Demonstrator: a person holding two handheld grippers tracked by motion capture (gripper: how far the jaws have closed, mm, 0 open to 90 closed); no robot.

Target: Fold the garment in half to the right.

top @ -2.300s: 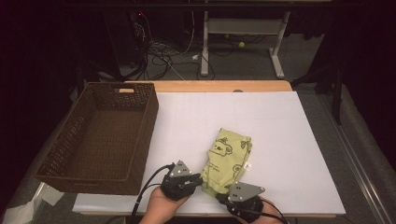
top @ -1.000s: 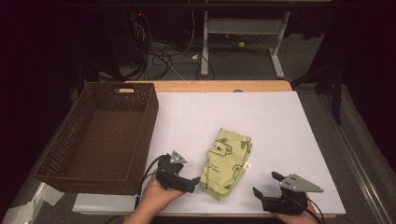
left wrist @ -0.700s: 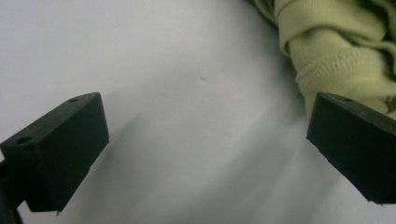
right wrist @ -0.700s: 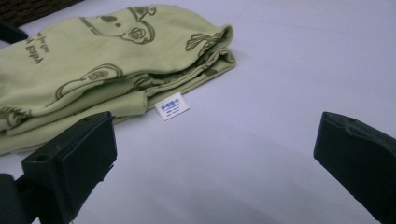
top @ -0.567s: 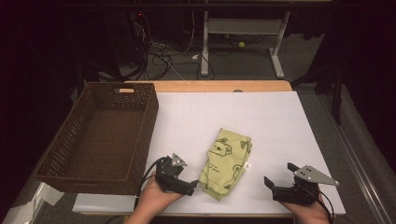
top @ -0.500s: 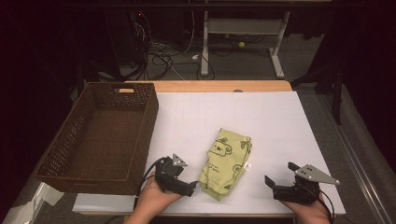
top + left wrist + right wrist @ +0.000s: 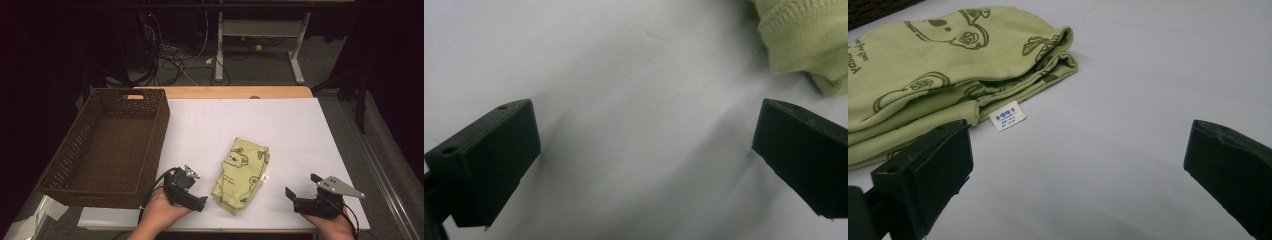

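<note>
On the white table (image 7: 300,125), a folded green cloth with bear drawings (image 7: 241,172) is lying between the left gripper (image 7: 199,202) and right gripper (image 7: 296,196), both wide open and holding nothing. A clumsy one-layer pinch might unfold it.

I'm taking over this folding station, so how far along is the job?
Done: the green cloth lies folded into a compact stack on the white table. In hand: nothing; the left gripper and right gripper sit either side of it, jaws open and empty. Left: probably moving it into the wicker basket, which holds no cloth.
</note>
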